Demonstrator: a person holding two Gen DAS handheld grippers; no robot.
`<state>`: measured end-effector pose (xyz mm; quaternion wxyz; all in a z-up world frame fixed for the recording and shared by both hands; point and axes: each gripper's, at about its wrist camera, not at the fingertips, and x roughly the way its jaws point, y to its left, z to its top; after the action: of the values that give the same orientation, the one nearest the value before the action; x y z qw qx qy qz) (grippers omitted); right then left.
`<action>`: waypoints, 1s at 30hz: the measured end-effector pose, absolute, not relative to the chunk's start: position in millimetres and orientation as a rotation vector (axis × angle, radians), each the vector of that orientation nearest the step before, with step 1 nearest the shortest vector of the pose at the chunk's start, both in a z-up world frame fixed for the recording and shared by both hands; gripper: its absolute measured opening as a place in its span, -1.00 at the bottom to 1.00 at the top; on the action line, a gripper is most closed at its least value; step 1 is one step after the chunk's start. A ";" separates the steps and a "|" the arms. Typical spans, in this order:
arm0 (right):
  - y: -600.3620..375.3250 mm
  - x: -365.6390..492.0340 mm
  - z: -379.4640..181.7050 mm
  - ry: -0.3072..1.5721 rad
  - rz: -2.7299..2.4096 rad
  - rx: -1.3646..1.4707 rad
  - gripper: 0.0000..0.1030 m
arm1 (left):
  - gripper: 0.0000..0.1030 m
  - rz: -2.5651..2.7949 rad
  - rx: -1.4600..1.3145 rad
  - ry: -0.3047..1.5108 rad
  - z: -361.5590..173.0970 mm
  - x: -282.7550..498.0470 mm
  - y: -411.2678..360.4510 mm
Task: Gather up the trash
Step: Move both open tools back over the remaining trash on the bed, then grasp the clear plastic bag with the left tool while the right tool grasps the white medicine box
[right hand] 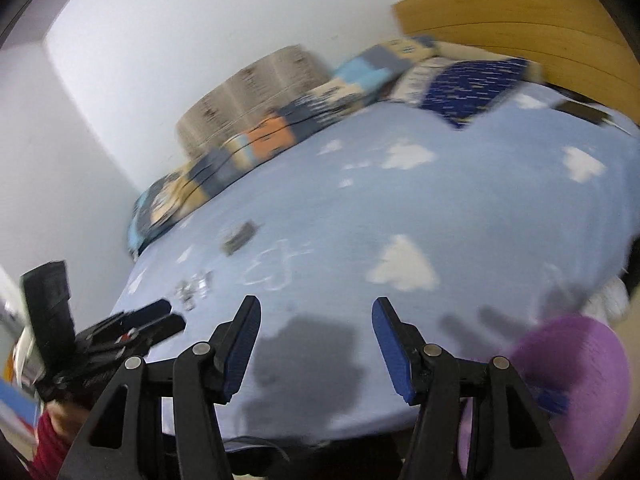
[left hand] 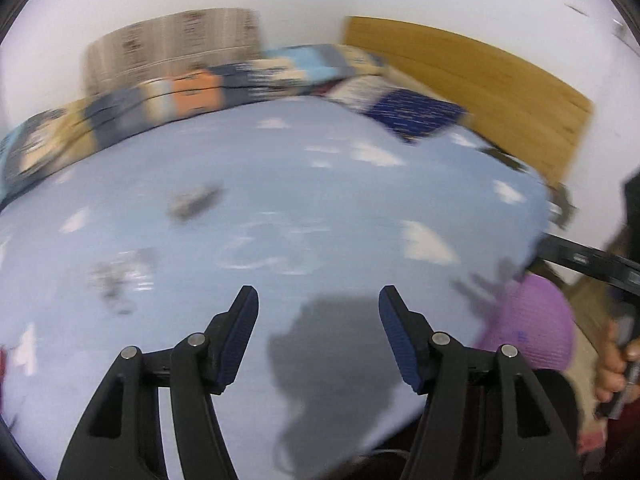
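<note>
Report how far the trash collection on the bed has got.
Done: nothing visibly; whether the purple bin holds anything is hidden. In hand: nothing; the left gripper and right gripper are both open and empty. Left: a dark scrap and a blurred crumpled piece lie on the blue bedspread.

We see the left gripper (left hand: pixel 318 300) with jaws apart, nothing between its blue pads (left hand: pixel 240 336). The right gripper (right hand: pixel 316 312) is likewise parted and empty. Both point obliquely downward. A red sleeve (right hand: pixel 50 436) shows behind the left gripper.
</note>
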<state>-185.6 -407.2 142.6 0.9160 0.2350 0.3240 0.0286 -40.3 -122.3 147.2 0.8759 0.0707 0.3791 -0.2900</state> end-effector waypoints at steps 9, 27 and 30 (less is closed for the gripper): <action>-346.0 -115.8 137.1 0.754 0.180 0.401 0.19 | 0.22 -0.229 -0.070 0.891 96.6 99.6 22.6; -293.6 1.5 109.3 0.878 0.249 0.370 0.19 | -0.55 -0.171 -0.133 1.025 21.9 172.4 36.8; -281.6 32.1 104.5 0.884 0.252 0.387 0.19 | -0.55 -0.173 -0.121 0.988 42.8 150.5 41.5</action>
<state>32.1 -281.6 104.5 0.8782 0.1856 0.4240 0.1207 150.5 41.5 42.8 0.8752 -0.0578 0.4731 -0.0829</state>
